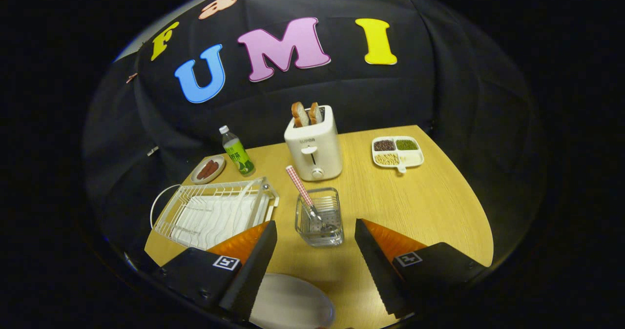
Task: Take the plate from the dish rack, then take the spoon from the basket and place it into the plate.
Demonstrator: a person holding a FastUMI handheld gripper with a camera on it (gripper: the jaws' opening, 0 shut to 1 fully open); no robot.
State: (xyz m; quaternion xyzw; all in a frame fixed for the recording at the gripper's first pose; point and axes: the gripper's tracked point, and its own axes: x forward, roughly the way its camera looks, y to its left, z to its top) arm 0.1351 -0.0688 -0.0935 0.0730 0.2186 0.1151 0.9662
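Claw (315, 231) spread wide, holding nothing, clear basket (320, 216) with checked-handled spoon (303, 195) at twelve o'clock just ahead, white plate (292, 302) between fingers on table (429, 207), dish rack (215, 212) at ten o'clock.

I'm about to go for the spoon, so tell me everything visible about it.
The spoon stands bowl-down in the clear basket, leaning back and away from the toaster toward the rack. Its handle wears a red-and-white checked pattern and sticks out above the basket's rim; the lower part looks like bare metal, seen through the wall. It touches the basket alone. The gripper is open, the basket just ahead of its fingers.
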